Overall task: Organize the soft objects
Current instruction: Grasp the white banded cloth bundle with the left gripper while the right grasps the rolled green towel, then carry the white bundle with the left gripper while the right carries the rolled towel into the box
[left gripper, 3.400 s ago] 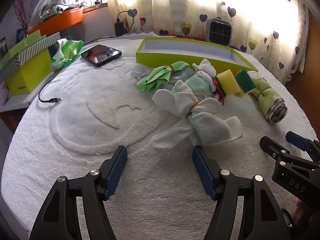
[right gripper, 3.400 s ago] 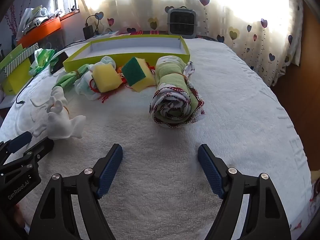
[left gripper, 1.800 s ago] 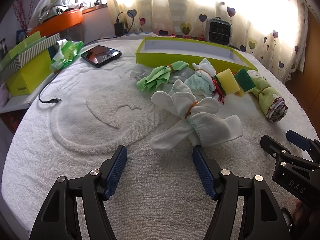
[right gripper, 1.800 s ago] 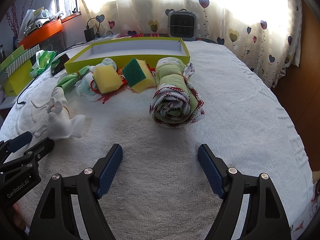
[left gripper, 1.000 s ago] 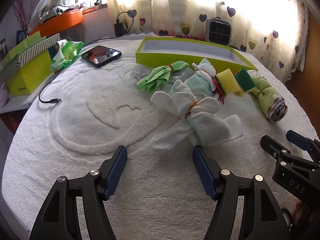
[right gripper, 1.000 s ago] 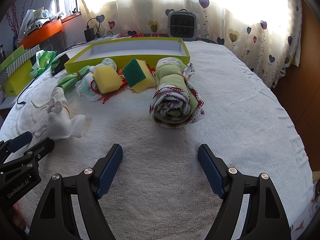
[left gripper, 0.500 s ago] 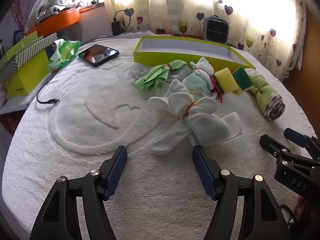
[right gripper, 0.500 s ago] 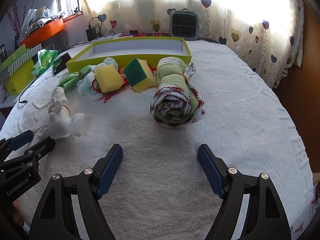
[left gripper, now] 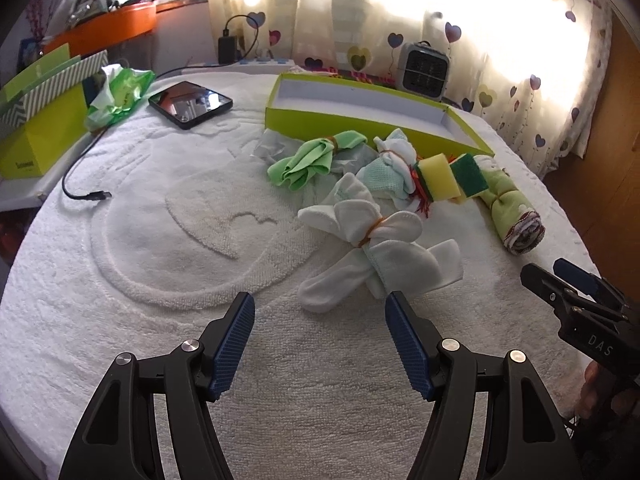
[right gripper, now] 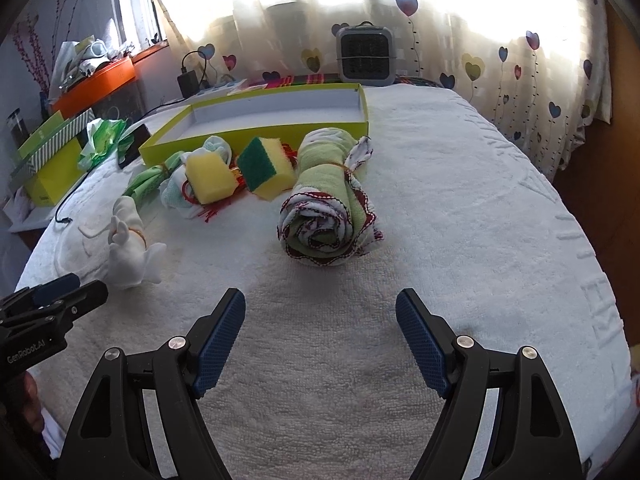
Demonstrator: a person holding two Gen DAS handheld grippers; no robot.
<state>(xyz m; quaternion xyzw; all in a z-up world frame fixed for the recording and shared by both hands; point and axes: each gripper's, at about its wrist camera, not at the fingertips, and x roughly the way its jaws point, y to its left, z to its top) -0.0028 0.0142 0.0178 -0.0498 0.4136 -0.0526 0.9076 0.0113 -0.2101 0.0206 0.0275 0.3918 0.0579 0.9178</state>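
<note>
- Left gripper (left gripper: 320,312) hovers low over the white towel (left gripper: 160,280) that covers the table, its blue-padded jaws spread wide and holding nothing
- Just ahead of its fingertips lies a white cloth bundle (left gripper: 376,248), tied around the middle with an orange band, splayed out flat on the towel
- Right gripper (right gripper: 320,308) sits a little way off to the side, jaws also wide apart and empty, and its black frame shows at the right edge of the left camera's view
- Straight in front of the right gripper lies a rolled green towel (right gripper: 328,204) with a red-and-white edge, its open end facing the jaws
- Beside the roll, towards the left, a green-topped sponge (right gripper: 266,166) and a plain yellow sponge (right gripper: 210,178) lean against a pale mint cloth bundle (left gripper: 390,176) with red threads
- A green cloth (left gripper: 316,158), bound with a band, lies further left, touching the mint bundle's side
- Behind all these stands a shallow lime-green tray (right gripper: 256,130) with a white inside, nothing in it
- At the far edge I can see a dark phone (left gripper: 190,102), a black cable (left gripper: 80,184), a yellow-green box (left gripper: 40,124), a crumpled green bag (left gripper: 120,92) and a small grey heater (right gripper: 364,56) against the heart-patterned curtain (right gripper: 520,60)
</note>
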